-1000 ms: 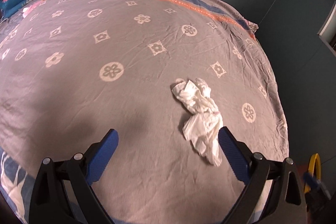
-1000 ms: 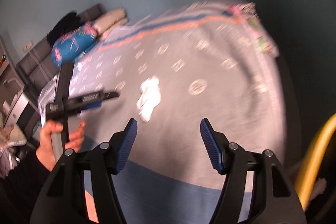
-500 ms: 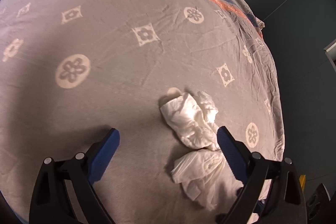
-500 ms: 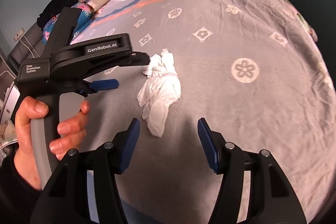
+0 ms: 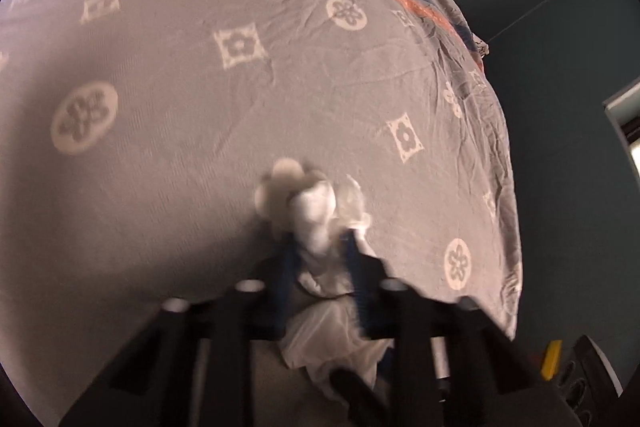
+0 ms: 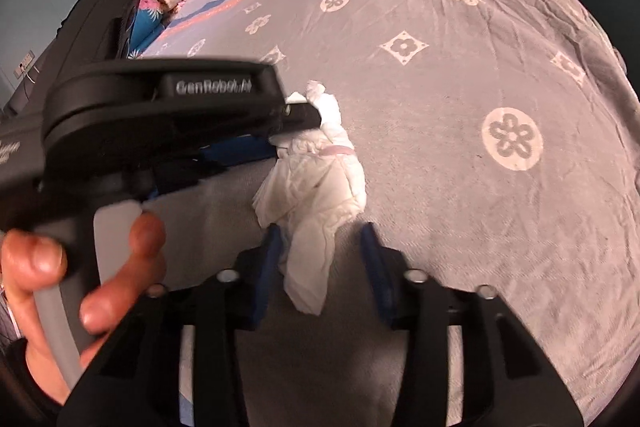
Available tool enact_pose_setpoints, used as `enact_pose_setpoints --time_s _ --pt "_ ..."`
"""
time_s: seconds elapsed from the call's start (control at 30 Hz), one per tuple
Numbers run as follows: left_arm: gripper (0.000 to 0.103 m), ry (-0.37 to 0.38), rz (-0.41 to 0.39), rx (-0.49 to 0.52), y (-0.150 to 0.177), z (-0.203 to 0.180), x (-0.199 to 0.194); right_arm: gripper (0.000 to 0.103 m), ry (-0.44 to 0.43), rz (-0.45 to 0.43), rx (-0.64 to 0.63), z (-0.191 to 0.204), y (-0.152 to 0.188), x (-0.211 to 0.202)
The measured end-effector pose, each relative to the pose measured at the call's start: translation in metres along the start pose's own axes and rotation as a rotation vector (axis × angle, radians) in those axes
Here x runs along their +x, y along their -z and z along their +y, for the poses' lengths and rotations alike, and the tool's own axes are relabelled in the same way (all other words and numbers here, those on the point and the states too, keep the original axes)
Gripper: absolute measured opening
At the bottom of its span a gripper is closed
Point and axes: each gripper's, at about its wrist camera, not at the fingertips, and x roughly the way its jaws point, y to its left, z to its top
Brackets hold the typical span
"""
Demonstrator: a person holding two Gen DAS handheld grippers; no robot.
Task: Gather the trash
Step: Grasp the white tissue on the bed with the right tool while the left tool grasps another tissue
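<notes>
A crumpled white tissue (image 6: 320,183) lies on the grey flower-patterned bedspread (image 6: 460,115). In the left wrist view, blurred by motion, my left gripper (image 5: 318,251) is shut on the upper part of the tissue (image 5: 316,223), blue pads on both sides of it. In the right wrist view the left gripper (image 6: 292,119) shows from the side, clamped on the tissue's top. My right gripper (image 6: 320,239) is partly closed around the tissue's lower tail; the left pad is at the paper, the right pad stands apart from it.
Pillows and a blue floral cushion (image 6: 148,15) lie at the bed's far left end. The bedspread's edge drops off at the right (image 5: 508,227) beside a teal wall. A yellow object (image 5: 552,359) sits on the floor at lower right.
My left gripper moved in and closed on the tissue's upper part. My right gripper came closer, and its jaws narrowed around the lower tail.
</notes>
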Motion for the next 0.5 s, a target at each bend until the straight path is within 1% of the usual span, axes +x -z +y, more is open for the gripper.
enact_pose_setpoints --time_s 0.03,0.1,0.2,0.27,0.4,0.5 --pt "0.011 0.017 0.002 -0.025 0.001 0.004 0.000 0.015 -0.013 0.011 0.012 -0.002 -0.001 0.001" --pt "0.010 0.047 0.008 -0.061 0.001 0.010 -0.001 0.010 -0.031 0.019 0.022 -0.003 -0.002 -0.002" --pt "0.009 0.075 0.006 -0.086 0.000 0.012 -0.007 0.008 -0.047 0.006 0.022 -0.005 -0.003 -0.014" --pt "0.009 0.108 0.006 -0.100 0.001 0.011 -0.014 0.008 -0.058 -0.001 0.024 -0.005 0.000 -0.021" --pt "0.009 0.151 0.000 -0.089 0.006 0.002 -0.029 0.008 -0.101 -0.020 0.033 -0.005 0.002 -0.049" --pt "0.009 0.170 -0.006 -0.065 0.012 -0.010 -0.043 0.007 -0.107 -0.039 0.018 -0.003 0.005 -0.067"
